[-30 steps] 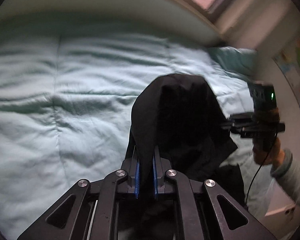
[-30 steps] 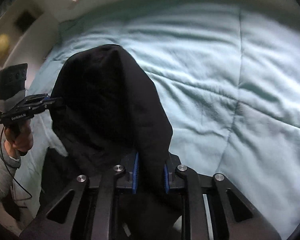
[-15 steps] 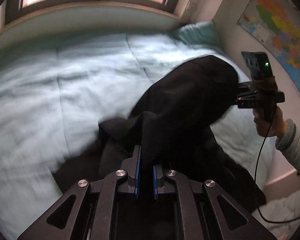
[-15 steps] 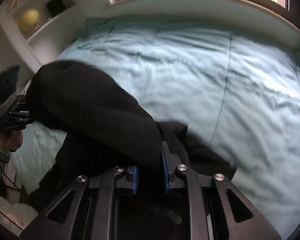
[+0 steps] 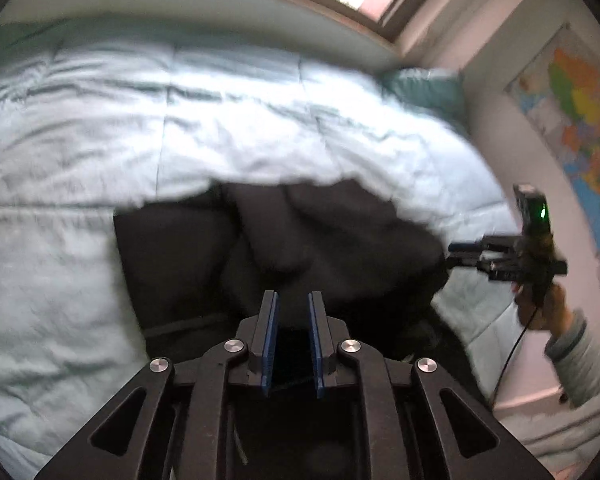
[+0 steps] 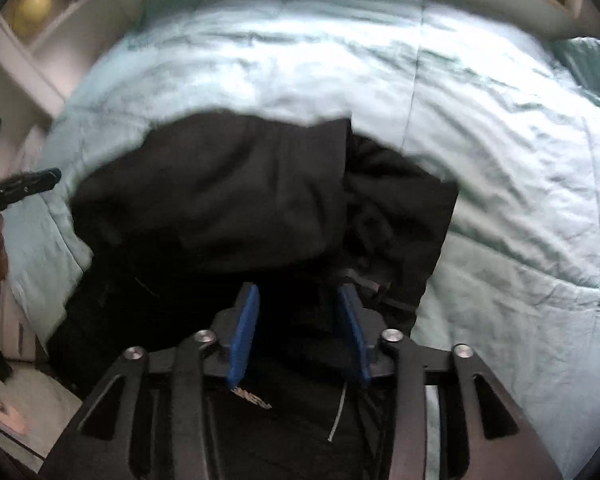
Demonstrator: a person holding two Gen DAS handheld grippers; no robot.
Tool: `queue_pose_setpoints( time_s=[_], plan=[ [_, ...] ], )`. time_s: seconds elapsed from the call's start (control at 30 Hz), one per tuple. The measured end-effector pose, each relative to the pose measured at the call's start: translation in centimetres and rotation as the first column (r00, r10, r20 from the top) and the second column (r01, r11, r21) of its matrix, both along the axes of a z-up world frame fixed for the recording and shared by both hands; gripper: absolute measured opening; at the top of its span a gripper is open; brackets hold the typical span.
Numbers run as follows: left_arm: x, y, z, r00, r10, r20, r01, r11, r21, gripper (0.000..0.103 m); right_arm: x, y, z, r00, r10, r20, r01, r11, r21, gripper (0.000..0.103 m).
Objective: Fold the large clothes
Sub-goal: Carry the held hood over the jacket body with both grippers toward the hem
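No text, label or number is sharp enough to read in either view.

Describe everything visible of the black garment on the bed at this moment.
The black garment is large, of soft matte cloth, lying bunched on the pale teal quilt at its near edge. One broad fold lies over darker crumpled layers; a thin pale drawstring shows near the camera. Its far edge is blurred. It lies beneath both tools: the right tool and the left tool are opening, pads apart, neither visibly pressing the cloth.
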State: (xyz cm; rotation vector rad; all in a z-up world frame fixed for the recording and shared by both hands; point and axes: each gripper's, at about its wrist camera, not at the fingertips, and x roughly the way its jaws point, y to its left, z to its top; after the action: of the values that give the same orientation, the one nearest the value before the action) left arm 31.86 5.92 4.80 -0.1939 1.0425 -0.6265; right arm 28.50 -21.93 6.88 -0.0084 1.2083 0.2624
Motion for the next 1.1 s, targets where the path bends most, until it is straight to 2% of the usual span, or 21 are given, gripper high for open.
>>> queue_pose_setpoints(
  time_s=[0.1, 0.13, 0.2, 0.27, 0.37, 0.47, 0.53, 0.6, 0.67, 0.77, 0.83, 0.9, 1.0, 1.07, 1.1],
  plan=[
    [1.8, -1.1, 1.6, 0.999, -0.001, 0.035, 0.003, 0.998, -0.056, 0.020, 1.7, 0.8, 2.9, 0.998, -0.019, 0.057, 0.016, 0.998, 0.056, 0.049],
    [2.5, -2.0, 1.7, 0.999, -0.004, 0.042, 0.007, 0.998, -0.061, 0.021, 2.4, 1.4, 3.7, 0.997, -0.022, 0.073, 0.015, 0.996, 0.091, 0.056],
    [3.9, -3.5, 1.3, 0.999, -0.009, 0.037, 0.012, 0.998, -0.061, 0.023, 4.1, 3.1, 4.6, 0.996, -0.031, 0.089, 0.017, 0.988, 0.155, 0.064],
    [6.1, -5.1, -0.5, 1.000, -0.014, -0.008, 0.014, 0.998, -0.067, 0.024, 5.4, 5.0, 4.1, 0.997, -0.019, 0.072, 0.007, 0.985, 0.170, 0.064],
    [6.3, -7.3, -4.2, 0.992, -0.056, -0.111, 0.053, 0.998, -0.031, 0.024, 6.1, 8.0, 1.0, 0.999, 0.035, 0.018, -0.037, 0.995, 0.097, 0.064],
    [4.5, -7.9, -8.7, 0.972, -0.087, -0.218, 0.099, 0.994, 0.044, 0.024, 4.7, 9.8, -3.9, 0.994, 0.070, -0.089, -0.064, 0.996, 0.069, 0.064],
    [3.5, -7.8, -12.3, 0.954, -0.060, -0.293, 0.089, 0.992, 0.086, 0.024, 3.4, 10.0, -8.1, 0.984, 0.070, -0.164, -0.063, 0.997, 0.048, 0.064],
    [2.9, -7.2, -16.2, 0.929, -0.036, -0.369, 0.060, 0.997, 0.055, 0.024, 2.2, 9.6, -12.8, 0.969, 0.039, -0.243, -0.023, 0.998, 0.067, 0.064],
    [2.9, -6.6, -18.4, 0.912, -0.008, -0.410, 0.010, 1.000, 0.002, 0.023, 1.7, 9.0, -14.4, 0.974, 0.005, -0.226, 0.014, 0.997, 0.082, 0.064],
    [3.0, -6.2, -17.8, 0.914, -0.002, -0.405, -0.005, 1.000, -0.017, 0.023, 1.2, 8.7, -13.9, 0.976, -0.005, -0.218, 0.024, 0.996, 0.084, 0.064],
    [2.6, -6.6, -16.0, 0.930, -0.033, -0.365, 0.038, 0.999, 0.006, 0.023, 0.9, 8.2, -12.6, 0.975, 0.006, -0.220, 0.016, 0.995, 0.096, 0.064],
    [2.1, -7.0, -13.6, 0.943, -0.080, -0.324, 0.088, 0.996, 0.009, 0.023, 0.6, 7.4, -10.5, 0.982, 0.016, -0.186, 0.002, 0.995, 0.097, 0.064],
    [1.9, -7.4, -10.3, 0.953, -0.150, -0.262, 0.132, 0.988, -0.085, 0.025, 0.3, 6.2, -6.8, 0.997, 0.008, -0.082, 0.000, 0.995, 0.097, 0.065],
    [2.0, -8.1, -9.1, 0.956, -0.184, -0.227, 0.156, 0.978, -0.135, 0.031, 1.3, 5.6, -5.2, 0.999, -0.019, -0.031, 0.021, 0.996, 0.082, 0.065],
    [2.1, -8.5, -9.3, 0.957, -0.188, -0.222, 0.161, 0.978, -0.134, 0.037, 1.9, 5.4, -5.3, 0.999, -0.029, -0.026, 0.031, 0.998, 0.063, 0.065]
  ],
)
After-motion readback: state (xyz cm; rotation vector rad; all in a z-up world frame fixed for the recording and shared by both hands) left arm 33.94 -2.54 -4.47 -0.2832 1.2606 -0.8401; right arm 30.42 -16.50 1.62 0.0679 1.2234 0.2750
